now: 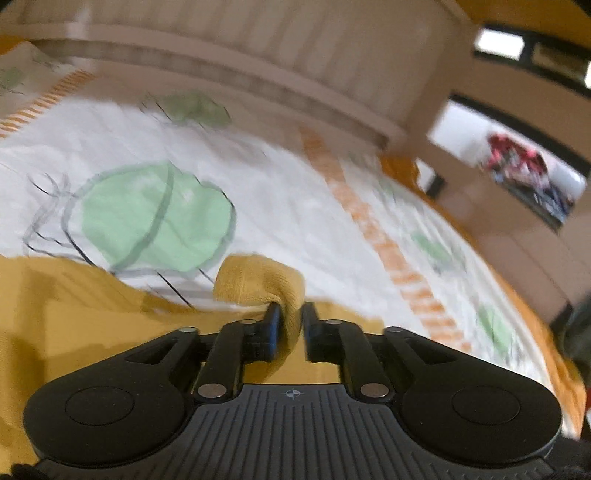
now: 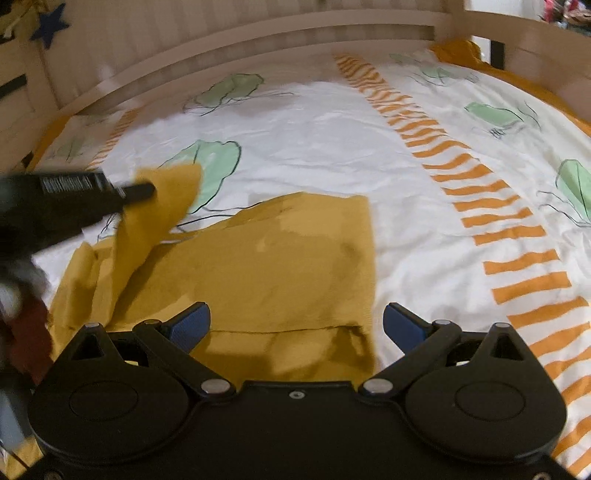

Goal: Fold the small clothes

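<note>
A mustard-yellow knitted small garment lies mostly flat on a bed covered by a white duvet printed with pale green leaf shapes and orange striped bands. Behind the bed runs a pale wooden slatted bed frame.

The left tool has a fold of the yellow cloth between its black fingers; the cloth bunches up above the fingertips and hangs down through the narrow gap. The fingers stand a little apart, and the blur makes it hard to say whether both pads press on the cloth. In the right wrist view this same tool comes in from the left edge, with a flap of the garment raised off the duvet at its tip, above the garment's left side.

The right tool, with blue pads, is spread wide and grips nothing. It hovers over the near hem of the garment, whose right edge lies straight on the white duvet.
</note>
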A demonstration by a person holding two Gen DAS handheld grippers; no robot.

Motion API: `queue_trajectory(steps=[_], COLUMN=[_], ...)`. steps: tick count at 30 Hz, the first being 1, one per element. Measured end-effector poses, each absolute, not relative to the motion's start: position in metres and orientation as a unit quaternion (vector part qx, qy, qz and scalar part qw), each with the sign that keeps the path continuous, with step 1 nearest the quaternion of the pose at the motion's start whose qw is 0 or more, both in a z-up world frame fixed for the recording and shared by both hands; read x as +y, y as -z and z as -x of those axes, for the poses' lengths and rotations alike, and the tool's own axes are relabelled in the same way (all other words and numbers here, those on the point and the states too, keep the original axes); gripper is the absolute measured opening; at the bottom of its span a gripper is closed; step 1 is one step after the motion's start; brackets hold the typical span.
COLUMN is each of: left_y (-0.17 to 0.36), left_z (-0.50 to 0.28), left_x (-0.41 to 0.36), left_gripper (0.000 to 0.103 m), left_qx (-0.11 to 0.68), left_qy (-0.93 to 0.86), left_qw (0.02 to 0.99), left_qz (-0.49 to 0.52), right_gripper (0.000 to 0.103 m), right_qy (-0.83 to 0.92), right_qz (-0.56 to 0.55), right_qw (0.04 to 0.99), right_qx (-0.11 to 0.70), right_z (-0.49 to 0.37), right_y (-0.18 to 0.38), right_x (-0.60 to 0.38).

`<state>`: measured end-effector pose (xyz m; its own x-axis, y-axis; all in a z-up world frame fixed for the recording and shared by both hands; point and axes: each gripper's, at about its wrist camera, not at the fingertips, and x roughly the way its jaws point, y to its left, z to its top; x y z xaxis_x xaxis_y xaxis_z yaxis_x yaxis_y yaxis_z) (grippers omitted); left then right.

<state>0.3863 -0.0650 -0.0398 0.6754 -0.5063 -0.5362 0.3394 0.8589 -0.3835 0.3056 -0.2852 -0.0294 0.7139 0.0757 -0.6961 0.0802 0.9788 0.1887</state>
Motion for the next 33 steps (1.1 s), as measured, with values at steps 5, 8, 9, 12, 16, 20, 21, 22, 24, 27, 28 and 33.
queue_trajectory(steps=[5,8,9,12,16,20,21,22,24,27,28,33], left_y=[0.042,0.031,0.028,0.016,0.0,0.0,0.003,0.005,0.014,0.028,0.034,0.052], left_z=[-0.377,-0.367,-0.365,-0.362,-0.359,-0.356,-0.355,-0.354,-0.351,-0.345,-0.342,-0.34], left_x=[-0.079,-0.08,-0.08,-0.086,-0.075,-0.038,-0.024,-0.015,0.011,0.047,0.058,0.104], left_gripper=[0.059,0.075,0.079,0.082,0.083,0.083,0.083,0.083,0.083,0.083,0.083,0.083], left_qx=[0.316,0.28,0.271,0.256,0.25,0.279,0.292,0.301,0.318,0.341,0.349,0.369], left_qy=[0.263,0.275,0.28,0.29,0.286,0.239,0.22,0.205,0.167,0.114,0.096,0.046], left_qw=[0.908,0.917,0.919,0.921,0.923,0.927,0.928,0.929,0.931,0.932,0.931,0.926], left_qz=[0.083,0.067,0.063,0.051,0.059,0.07,0.07,0.068,0.061,0.05,0.045,0.07], right_gripper=[0.1,0.1,0.1,0.1,0.1,0.1,0.1,0.1,0.1,0.1,0.1,0.094], right_qy=[0.009,0.013,0.015,0.018,0.016,0.015,0.016,0.016,0.017,0.015,0.014,0.002], right_qz=[-0.115,-0.119,-0.12,-0.121,-0.117,-0.115,-0.115,-0.114,-0.113,-0.108,-0.105,-0.079], right_qw=[0.918,0.918,0.918,0.918,0.919,0.918,0.918,0.918,0.918,0.919,0.92,0.928], right_qx=[0.378,0.378,0.377,0.377,0.377,0.379,0.38,0.38,0.38,0.378,0.378,0.365], right_z=[-0.308,-0.307,-0.307,-0.308,-0.306,-0.306,-0.307,-0.307,-0.307,-0.306,-0.306,-0.305], right_y=[0.029,0.028,0.028,0.029,0.029,0.031,0.031,0.031,0.032,0.034,0.034,0.037], right_x=[-0.293,-0.295,-0.296,-0.296,-0.295,-0.297,-0.297,-0.296,-0.296,-0.293,-0.291,-0.278])
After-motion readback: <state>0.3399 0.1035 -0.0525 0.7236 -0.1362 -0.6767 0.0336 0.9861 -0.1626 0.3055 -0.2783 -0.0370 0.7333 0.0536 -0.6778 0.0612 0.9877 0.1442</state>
